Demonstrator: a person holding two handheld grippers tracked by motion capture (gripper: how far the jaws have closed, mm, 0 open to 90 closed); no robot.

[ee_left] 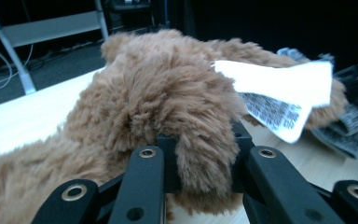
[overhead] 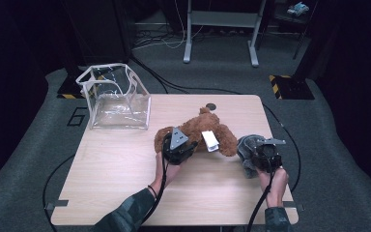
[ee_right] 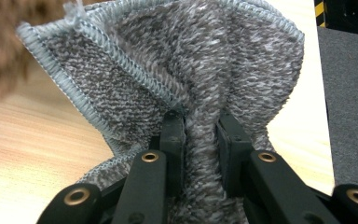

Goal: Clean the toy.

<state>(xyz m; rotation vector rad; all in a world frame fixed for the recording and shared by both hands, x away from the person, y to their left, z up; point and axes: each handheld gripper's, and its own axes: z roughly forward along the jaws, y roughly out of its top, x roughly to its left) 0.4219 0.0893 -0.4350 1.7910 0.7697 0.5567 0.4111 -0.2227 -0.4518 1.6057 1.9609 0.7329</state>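
A brown plush toy [overhead: 207,130] with a white label [overhead: 210,140] lies in the middle of the wooden table [overhead: 116,179]. My left gripper [overhead: 178,147] is shut on a limb of the plush toy [ee_left: 168,107]; the fur bulges between its pads, and the white label [ee_left: 284,93] hangs to the right. A grey knitted cloth [overhead: 246,150] sits at the toy's right side. My right gripper [overhead: 265,155] is shut on a fold of the grey cloth [ee_right: 200,70], which stands up between its jaws.
A clear plastic bag [overhead: 116,99] with white trim stands open at the table's back left corner. A small dark disc [overhead: 211,106] lies near the back edge. Cables trail across the grey floor, and a metal frame [overhead: 220,29] stands beyond the table.
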